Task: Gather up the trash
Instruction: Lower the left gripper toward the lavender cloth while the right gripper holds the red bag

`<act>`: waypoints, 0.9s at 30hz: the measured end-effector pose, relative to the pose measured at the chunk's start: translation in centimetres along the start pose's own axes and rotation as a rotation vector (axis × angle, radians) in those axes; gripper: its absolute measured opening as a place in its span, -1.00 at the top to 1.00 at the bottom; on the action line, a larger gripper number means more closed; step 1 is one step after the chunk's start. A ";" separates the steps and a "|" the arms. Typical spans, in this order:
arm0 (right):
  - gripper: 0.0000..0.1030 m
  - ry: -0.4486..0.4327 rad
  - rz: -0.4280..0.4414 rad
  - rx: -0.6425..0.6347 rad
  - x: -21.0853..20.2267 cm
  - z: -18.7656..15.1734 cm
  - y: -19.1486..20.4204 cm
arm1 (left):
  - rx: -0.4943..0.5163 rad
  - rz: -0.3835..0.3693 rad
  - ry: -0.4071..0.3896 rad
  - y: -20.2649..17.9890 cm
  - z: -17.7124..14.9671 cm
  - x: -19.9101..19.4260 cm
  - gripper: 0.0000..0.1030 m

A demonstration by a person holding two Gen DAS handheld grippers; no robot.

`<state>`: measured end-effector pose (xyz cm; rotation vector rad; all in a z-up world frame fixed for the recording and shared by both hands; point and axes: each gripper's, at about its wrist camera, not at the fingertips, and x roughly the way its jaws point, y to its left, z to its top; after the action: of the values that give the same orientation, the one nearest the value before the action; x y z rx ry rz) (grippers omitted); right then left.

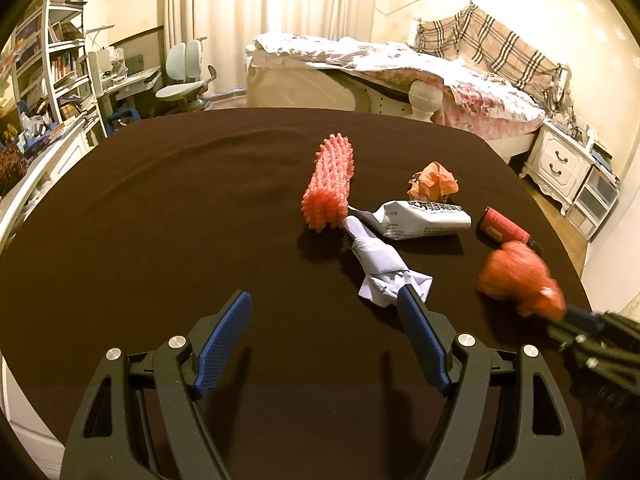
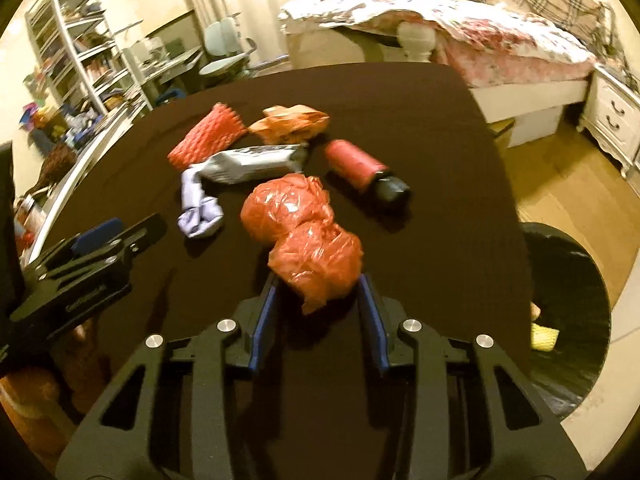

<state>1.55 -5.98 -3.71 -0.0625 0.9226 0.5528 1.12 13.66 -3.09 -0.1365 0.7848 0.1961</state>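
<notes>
The right gripper (image 2: 318,280) jaws pinch only the near tail of the red plastic bag (image 2: 308,232) on the bench (image 2: 440,128); the crumpled film may slip, though blur obscures contact; left gripper (image 1: 326,308) jaws stand wide, empty.

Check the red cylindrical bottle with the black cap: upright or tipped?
Tipped. The red cylindrical bottle with the black cap lies on its side on the dark brown tablecloth, cap end toward the camera.

On the table (image 2: 460,128), a crumpled plastic bag (image 2: 308,236) sits between my right gripper (image 2: 318,284) fingers. Beyond it lie a bottle (image 2: 360,166) to the right, a twisted paper (image 2: 198,208) to the left, then a wrapper (image 2: 252,164), a foam net (image 2: 206,136) and a crumpled packet (image 2: 294,122) farthest. A bin (image 2: 568,312) stands off the table's right edge.
</notes>
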 end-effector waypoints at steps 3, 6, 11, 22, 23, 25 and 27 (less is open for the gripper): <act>0.24 -0.007 0.019 0.006 -0.2 0.2 0.3 | -0.009 -0.003 0.005 0.2 0.1 0.1 -0.46; -0.14 -0.041 -0.006 0.040 -0.4 1.1 -0.5 | -0.005 -0.004 0.004 0.1 0.0 0.1 -0.46; -0.13 -0.062 0.036 0.027 0.0 2.0 0.0 | -0.004 -0.004 0.002 0.1 -0.1 0.1 -0.46; 0.32 -0.046 0.001 0.026 1.6 2.1 0.2 | 0.001 -0.016 0.004 -0.5 0.0 0.3 -0.46; 0.32 -0.047 0.001 0.027 1.5 2.1 0.1 | 0.000 -0.018 0.005 -0.5 0.2 0.4 -0.46; 0.32 -0.048 0.000 0.026 1.5 2.1 0.1 | -0.003 -0.022 0.007 -0.6 0.5 0.7 -0.46; 0.32 -0.049 0.000 0.026 1.5 2.1 0.2 | -0.007 -0.027 0.013 -0.8 0.8 1.1 -0.46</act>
<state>3.72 -4.63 -3.55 -0.0253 0.8818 0.5403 2.56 13.21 -3.25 -0.1550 0.7944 0.1722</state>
